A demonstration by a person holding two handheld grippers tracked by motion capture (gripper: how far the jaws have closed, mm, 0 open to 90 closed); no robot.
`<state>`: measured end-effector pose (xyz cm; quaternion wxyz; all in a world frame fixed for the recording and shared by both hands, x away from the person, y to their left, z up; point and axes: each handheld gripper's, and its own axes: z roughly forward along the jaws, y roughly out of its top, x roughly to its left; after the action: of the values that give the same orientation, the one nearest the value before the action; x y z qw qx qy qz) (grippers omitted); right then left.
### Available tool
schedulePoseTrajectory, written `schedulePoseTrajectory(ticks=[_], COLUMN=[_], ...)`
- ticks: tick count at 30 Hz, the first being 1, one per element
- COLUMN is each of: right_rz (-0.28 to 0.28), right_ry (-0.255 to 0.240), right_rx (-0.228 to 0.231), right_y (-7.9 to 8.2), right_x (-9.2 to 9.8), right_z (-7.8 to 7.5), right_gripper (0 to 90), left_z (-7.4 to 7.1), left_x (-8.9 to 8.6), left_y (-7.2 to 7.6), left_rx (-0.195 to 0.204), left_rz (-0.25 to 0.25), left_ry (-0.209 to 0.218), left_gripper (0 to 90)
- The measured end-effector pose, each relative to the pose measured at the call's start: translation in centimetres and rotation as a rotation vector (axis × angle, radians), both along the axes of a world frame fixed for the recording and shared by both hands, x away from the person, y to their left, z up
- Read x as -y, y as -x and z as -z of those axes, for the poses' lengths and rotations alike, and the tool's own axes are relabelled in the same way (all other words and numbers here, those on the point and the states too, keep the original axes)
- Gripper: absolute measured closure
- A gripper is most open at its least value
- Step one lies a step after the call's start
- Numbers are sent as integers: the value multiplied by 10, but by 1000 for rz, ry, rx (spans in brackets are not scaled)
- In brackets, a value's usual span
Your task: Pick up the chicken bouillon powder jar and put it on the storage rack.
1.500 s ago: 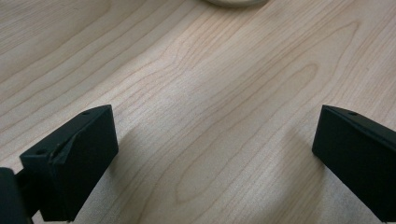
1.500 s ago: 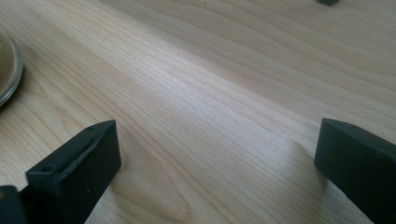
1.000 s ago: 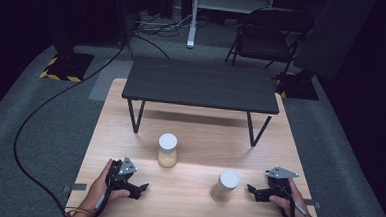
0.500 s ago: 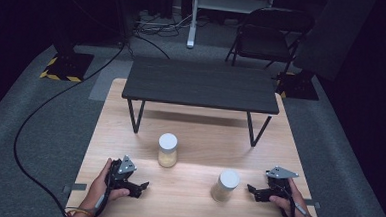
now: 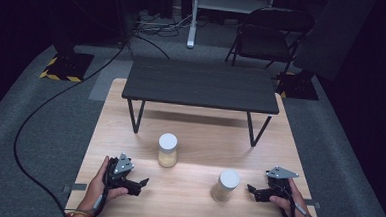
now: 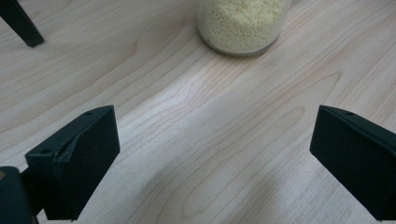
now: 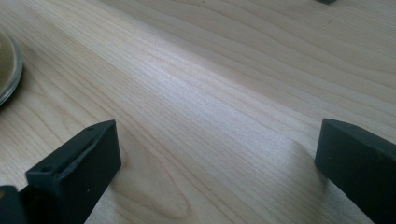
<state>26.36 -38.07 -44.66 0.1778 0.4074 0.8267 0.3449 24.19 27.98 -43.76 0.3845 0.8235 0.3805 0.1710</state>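
Nothing moved: both jars (white-lidded) (image 5: pixel 168 150) stay put.

Both tongs, left (image 5: pixel 141 182) and right (image 5: pixel 252 190), gape wide (hand-held).

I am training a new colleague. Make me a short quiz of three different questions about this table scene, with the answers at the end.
1. True or false: both tools are open and hold nothing.
2. How many jars stand on the wooden table?
3. Which jar is nearer the black bench: A, the left one, or B, the right one?

Key:
1. True: the left tool and right tool are open.
2. Two: the left jar and right jar on the wooden table.
3. A, nearer the black bench.
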Motion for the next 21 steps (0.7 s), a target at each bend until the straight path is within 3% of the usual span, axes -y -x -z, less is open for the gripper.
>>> schedulePoseTrajectory(ticks=[13, 21], right_rz=[0, 0], right_ry=[0, 0], right_rx=[0, 0], right_y=[0, 0], right_x=[0, 0], right_z=[0, 0], right_gripper=[1, 1], left_z=[-3, -3], left_x=[5, 9], left_y=[10, 7], left_rx=[64, 70], left_rz=[-32, -35], left_ry=[17, 38], left_gripper=[13, 14])
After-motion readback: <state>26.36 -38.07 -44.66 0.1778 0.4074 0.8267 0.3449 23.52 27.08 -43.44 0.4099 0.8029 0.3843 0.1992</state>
